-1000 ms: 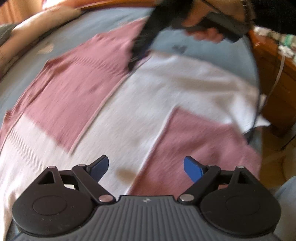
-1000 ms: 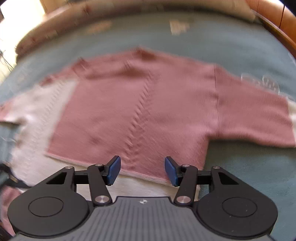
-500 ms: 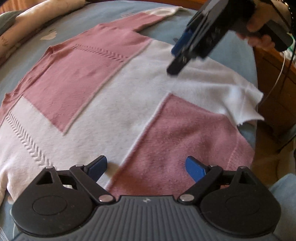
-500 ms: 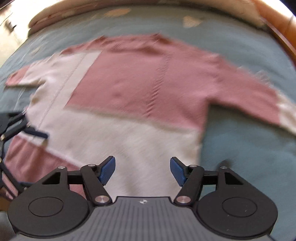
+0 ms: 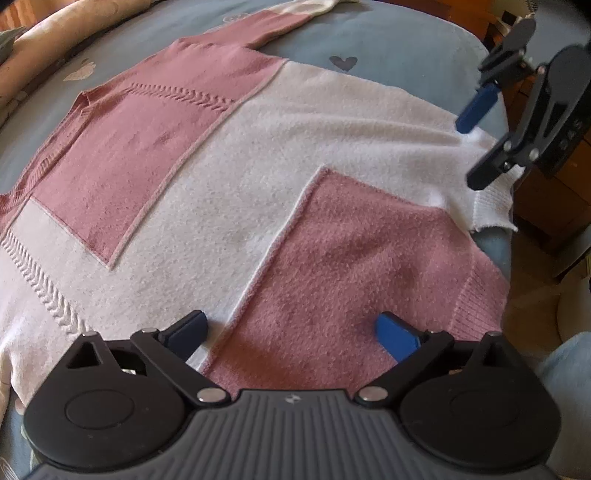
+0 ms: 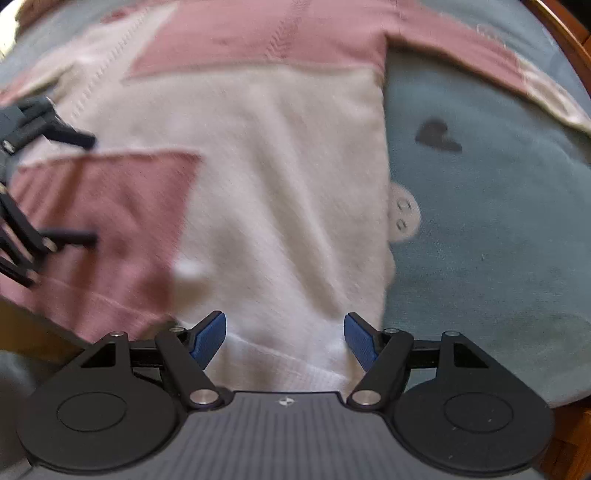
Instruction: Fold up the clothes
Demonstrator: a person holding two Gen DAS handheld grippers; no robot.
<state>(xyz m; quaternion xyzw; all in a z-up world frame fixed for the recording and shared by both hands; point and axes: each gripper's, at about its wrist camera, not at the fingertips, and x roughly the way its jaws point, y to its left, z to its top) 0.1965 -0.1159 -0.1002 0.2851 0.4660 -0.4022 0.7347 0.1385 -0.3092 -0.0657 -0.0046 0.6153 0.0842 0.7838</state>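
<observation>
A pink-and-white patchwork sweater (image 5: 258, 177) lies flat on the blue bedspread (image 5: 388, 40), with one sleeve stretched toward the far side. My left gripper (image 5: 291, 332) hovers over the pink panel at the near hem. Its jaws are opening wide and pinch nothing. In the left wrist view my right gripper (image 5: 476, 147) hangs over the white hem corner at the bed's right edge. In its own view the right gripper (image 6: 284, 334) straddles that white ribbed hem (image 6: 288, 354). Its jaws are opening and its pads stand clear of the cloth. The left gripper (image 6: 85, 188) shows at the left there.
The bedspread carries a dark heart print (image 5: 343, 61) and a pale round figure (image 6: 404, 214). A beige pillow or blanket (image 5: 55, 33) lies along the far left. Wooden furniture (image 5: 546, 206) stands beyond the bed's right edge, and a wooden frame (image 6: 565, 33) borders the far side.
The right gripper has swept from the sweater's upper middle across to its white hem corner, with its jaws spreading. The left gripper stayed in place and its jaws widened.
</observation>
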